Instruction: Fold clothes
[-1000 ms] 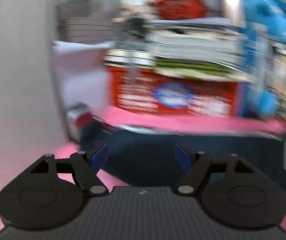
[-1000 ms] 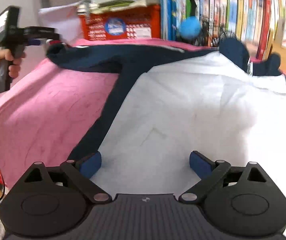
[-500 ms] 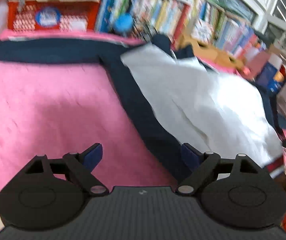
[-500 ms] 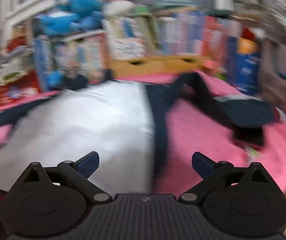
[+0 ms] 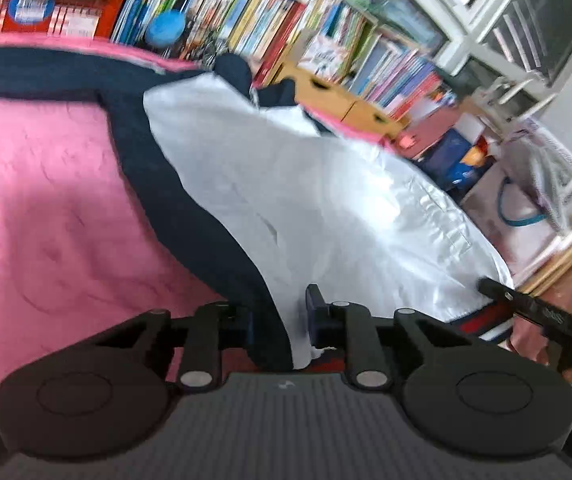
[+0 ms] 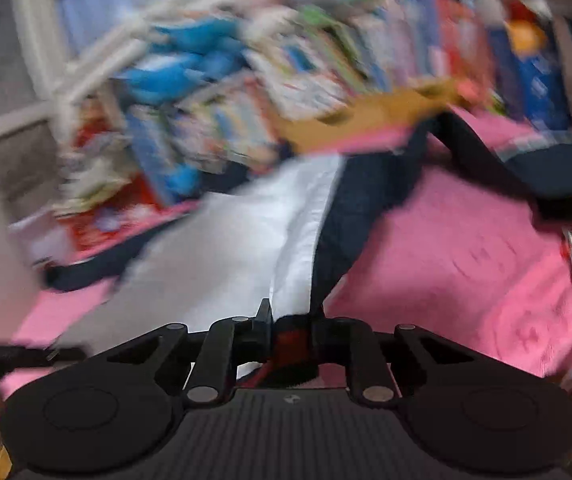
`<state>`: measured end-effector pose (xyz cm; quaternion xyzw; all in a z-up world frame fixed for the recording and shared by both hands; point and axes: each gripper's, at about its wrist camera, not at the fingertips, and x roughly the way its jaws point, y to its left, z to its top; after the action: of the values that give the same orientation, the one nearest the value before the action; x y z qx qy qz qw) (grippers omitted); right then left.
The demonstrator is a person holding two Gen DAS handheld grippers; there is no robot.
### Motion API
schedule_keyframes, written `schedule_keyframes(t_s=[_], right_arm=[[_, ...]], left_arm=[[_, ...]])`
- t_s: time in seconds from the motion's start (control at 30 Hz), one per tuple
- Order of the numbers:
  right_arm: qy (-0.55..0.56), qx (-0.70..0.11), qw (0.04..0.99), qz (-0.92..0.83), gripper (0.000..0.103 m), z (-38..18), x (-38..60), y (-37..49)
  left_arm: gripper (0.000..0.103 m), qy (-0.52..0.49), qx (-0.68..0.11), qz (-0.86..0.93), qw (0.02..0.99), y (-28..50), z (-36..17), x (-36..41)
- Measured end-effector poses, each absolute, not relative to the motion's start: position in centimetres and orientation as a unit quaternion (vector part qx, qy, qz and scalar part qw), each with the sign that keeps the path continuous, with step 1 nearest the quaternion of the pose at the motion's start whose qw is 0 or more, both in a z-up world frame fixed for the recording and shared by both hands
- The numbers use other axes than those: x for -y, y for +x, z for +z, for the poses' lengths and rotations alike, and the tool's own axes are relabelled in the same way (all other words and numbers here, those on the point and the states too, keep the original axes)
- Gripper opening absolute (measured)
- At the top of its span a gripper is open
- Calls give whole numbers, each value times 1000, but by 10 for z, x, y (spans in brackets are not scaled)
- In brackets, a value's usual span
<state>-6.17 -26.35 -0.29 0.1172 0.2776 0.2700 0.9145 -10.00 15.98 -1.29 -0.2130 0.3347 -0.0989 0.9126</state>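
Now both claws close on the jacket's near hem.

Spread on the pink bed cover, the navy-and-white jacket has its hem corners pinched: left claw on the navy-white seam, right claw at the red-trimmed edge. The jaws are closing, so a shallow bite could let the slick fabric slip when lifted, skewing the fold. Writing on the red crate is too blurred to read.

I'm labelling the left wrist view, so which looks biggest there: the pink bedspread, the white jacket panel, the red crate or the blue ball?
As they look in that view:
1. pink bedspread
2. white jacket panel, close behind and nearer the lens, so that order is unsure
3. red crate, cut off by the frame
4. blue ball
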Motion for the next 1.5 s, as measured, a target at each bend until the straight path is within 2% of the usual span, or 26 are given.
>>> schedule_keyframes(t_s=[0.07,0.13,0.23,0.3,0.37,0.4,0.43,0.5,0.53,0.6,0.67,0.73,0.77,0.83,0.87,0.93,1.1,1.2,1.3,1.4,1.5], right_arm=[[81,-277,906,309,28,10,262,-77],[39,-307,899,311,42,6,255,-83],[-7,-374,882,286,44,-14,243,-81],[-43,-388,881,266,45,-15,239,-83],[-76,-379,889,245,60,-7,240,-86],[-80,-356,901,234,78,4,244,-85],[-83,-334,912,223,88,14,248,-83],[-82,-283,931,216,89,37,252,-76],[-82,-260,937,219,90,45,250,-71],[-84,-217,945,228,93,57,236,-52],[-92,-200,948,231,93,55,205,-22],[-99,-204,944,242,91,43,167,13],[-96,-217,939,249,88,33,150,31],[-89,-259,926,260,73,12,119,66],[-87,-285,918,262,59,0,105,84],[-91,-315,911,249,55,-22,87,107],[-82,-313,919,226,62,-46,76,133],[-57,-320,920,221,79,-52,85,144],[-55,-325,918,219,88,-54,87,153],[-58,-322,921,211,88,-52,90,151],[-34,-291,936,193,88,-41,115,127]], left_arm=[[23,-194,-336,-90,917,-109,-5,-171],[27,-183,-346,-77,917,-115,-6,-180],[28,-177,-381,-64,905,-117,-21,-181],[31,-151,-393,-68,904,-123,-24,-176],[35,-123,-397,-75,907,-128,-19,-175],[36,-109,-397,-78,908,-131,-17,-175],[37,-98,-395,-76,910,-133,-13,-177],[42,-75,-389,-65,916,-133,-3,-183],[51,-64,-381,-55,921,-134,3,-186],[61,-42,-365,-35,929,-136,14,-192],[61,-26,-340,-16,940,-134,25,-196],[67,-25,-307,-3,951,-124,33,-196],[69,-26,-288,2,957,-114,36,-195],[72,-29,-264,7,964,-87,38,-190],[72,-32,-258,5,966,-71,36,-185],[72,-36,-253,-8,967,-41,28,-170],[72,-29,-269,-23,962,28,-2,-136],[72,18,-289,-4,957,48,-28,-117],[74,68,-319,27,945,56,-52,-111],[87,75,-321,48,943,51,-61,-121],[92,42,-329,51,942,50,-63,-135]])
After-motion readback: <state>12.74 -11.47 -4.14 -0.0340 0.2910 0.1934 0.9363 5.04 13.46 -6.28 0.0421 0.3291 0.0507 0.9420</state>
